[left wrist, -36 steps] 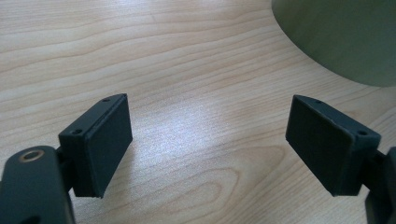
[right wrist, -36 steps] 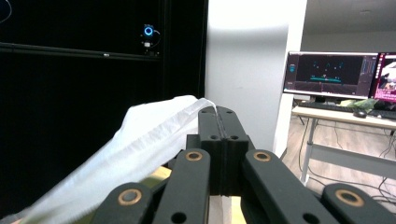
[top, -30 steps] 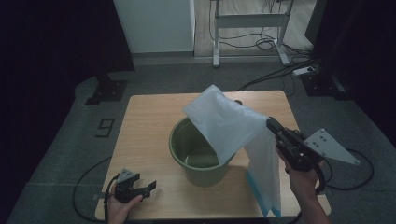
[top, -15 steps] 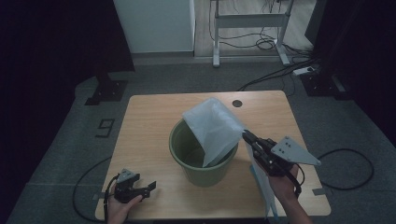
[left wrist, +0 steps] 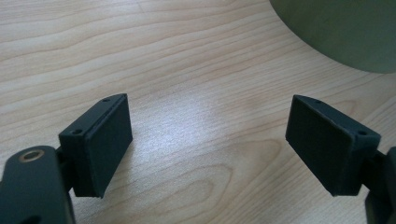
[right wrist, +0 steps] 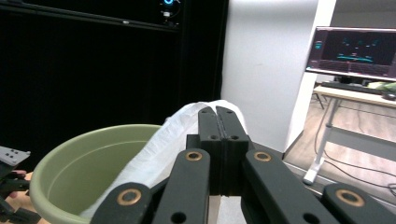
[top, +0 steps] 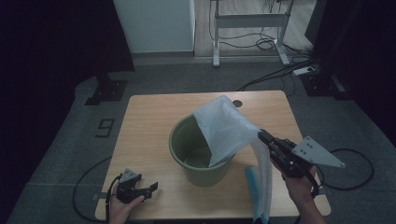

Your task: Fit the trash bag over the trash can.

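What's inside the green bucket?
One end of the white plastic bag hangs down inside the green bucket. Beside it you can see bare bucket floor. Whatever is under the bag is hidden.

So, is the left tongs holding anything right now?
No: in the left gripper view the left tongs stand wide open over bare table, nothing between the pads, with the green bucket off to one side.

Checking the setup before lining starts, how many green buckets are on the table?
1. The green bucket stands near the middle of the table, with the white bag draped over its right rim.
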